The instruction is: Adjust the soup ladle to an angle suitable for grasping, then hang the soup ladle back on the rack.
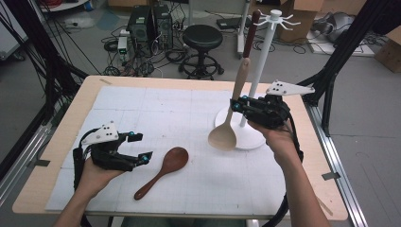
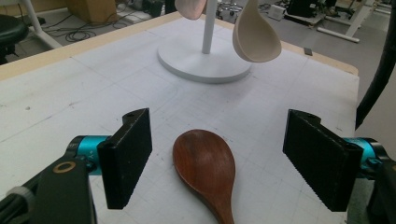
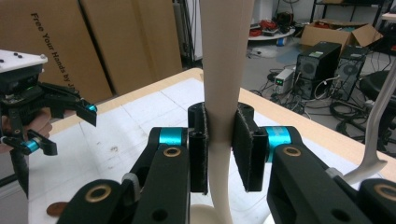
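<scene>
The pale wooden spoon point(image 1: 235, 101) stands nearly upright in my right gripper point(image 1: 235, 105), its handle clamped between the pads point(image 3: 200, 149), its bowl hanging just above the round white base of the rack point(image 1: 259, 56) and its darker handle tip leaning up toward the hooks at the top of the pole. That is the relation my next move turns on, as I judge it: the spoon's long axis runs bottom to top, slightly tilted toward the pole, and the hooks sit above and just beside the handle's end, so the lift has to carry that end up to a hook. My right hand is the near one to the rack; my left is well apart from it, across the white mat point(image 1: 142, 101). There my left gripper point(image 1: 141, 147) has its jaws wide, holding nothing, and between them in the left gripper view lies the dark wooden spoon point(image 2: 205, 168), flat on the mat, bowl pointing away from me and handle running back toward my hand. I count two spoons, one pale and held, one dark and lying free; one rack; two grippers.
</scene>
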The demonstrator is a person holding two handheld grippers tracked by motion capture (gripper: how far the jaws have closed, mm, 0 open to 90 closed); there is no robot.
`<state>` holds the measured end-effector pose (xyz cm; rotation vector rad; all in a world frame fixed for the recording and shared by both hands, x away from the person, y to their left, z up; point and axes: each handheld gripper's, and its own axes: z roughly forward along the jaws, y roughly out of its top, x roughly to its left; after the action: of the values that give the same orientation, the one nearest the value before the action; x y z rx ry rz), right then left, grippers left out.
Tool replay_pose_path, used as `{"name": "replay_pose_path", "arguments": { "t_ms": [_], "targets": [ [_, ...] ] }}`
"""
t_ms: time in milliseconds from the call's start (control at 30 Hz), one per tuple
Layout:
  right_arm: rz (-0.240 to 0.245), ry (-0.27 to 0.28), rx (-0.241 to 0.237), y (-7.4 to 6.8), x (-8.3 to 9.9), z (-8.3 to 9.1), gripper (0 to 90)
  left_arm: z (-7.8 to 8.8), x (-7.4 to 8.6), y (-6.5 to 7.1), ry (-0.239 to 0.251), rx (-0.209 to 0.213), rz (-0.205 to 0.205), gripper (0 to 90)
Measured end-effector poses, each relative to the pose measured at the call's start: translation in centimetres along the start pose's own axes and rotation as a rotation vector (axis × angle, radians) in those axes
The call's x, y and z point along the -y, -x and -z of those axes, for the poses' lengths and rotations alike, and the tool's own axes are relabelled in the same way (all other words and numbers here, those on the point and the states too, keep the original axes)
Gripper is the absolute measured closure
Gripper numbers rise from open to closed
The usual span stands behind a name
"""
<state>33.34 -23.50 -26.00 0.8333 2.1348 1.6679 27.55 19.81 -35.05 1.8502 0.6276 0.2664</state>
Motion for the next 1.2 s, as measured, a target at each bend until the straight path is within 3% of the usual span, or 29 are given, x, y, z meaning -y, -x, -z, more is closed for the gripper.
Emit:
{"name": "replay_pose_path", "arguments": {
  "t_ms": [767, 1200],
  "targets": [
    [0.008, 0.031, 0.027, 1.2, -2.2, 0.5, 77.8, -0.1, 0.1, 0.1, -0.007, 0.001, -0.005, 20.0],
    [0.000, 0.047, 0.061, 2.6, -4.3, 2.0, 77.8, 0.0, 0.1, -0.1, -0.001, 0.003, -0.003, 19.5]
  ]
}}
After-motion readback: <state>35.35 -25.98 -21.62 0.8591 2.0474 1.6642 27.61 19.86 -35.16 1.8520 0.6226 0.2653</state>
